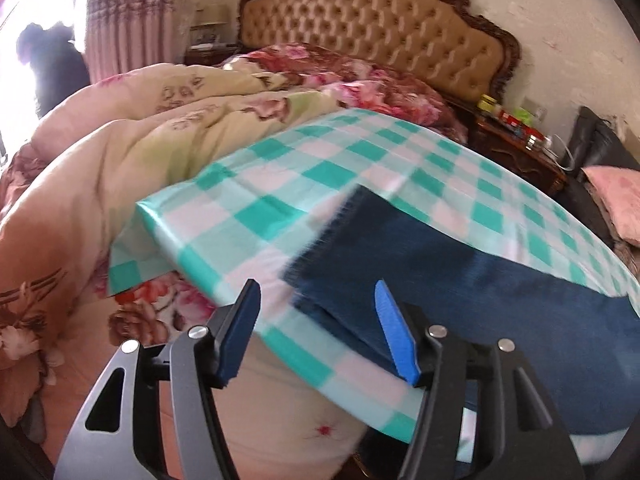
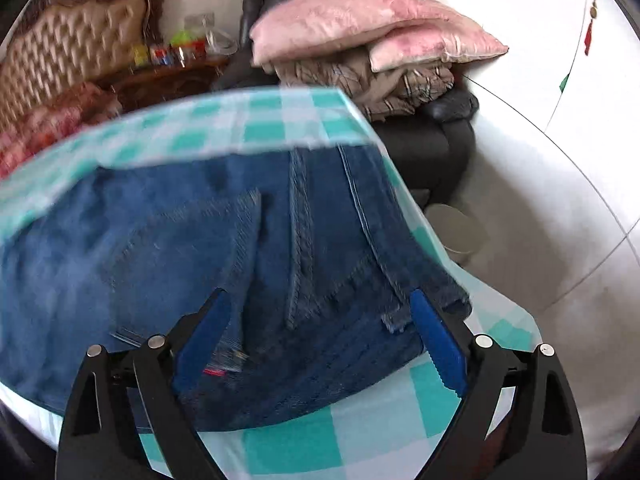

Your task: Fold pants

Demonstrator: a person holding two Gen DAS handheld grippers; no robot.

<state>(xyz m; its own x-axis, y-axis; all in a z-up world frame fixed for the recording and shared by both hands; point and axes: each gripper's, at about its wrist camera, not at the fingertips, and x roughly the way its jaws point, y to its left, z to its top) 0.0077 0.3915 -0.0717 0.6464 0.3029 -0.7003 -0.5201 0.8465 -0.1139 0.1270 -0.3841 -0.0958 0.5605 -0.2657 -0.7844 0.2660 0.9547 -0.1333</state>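
Two fisheye cameras, one on each handheld tool, look forward and steeply down between their own blue-padded tongs at a checked worktop (image 1: 360, 168) from close range. The left wrist view sits at the worktop's near left corner, facing far across it toward a tufted headboard (image 1: 384, 32). The right wrist view hangs over the denim pants (image 2: 200, 240), facing the far right corner and a dark armchair (image 2: 432, 140). Both views share worktop, pants, headboard and nightstand (image 1: 520, 148).

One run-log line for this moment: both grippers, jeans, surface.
left gripper: open, empty, by hem | right gripper: open, empty, over waist | jeans: released, flat | checked cloth: under jeans
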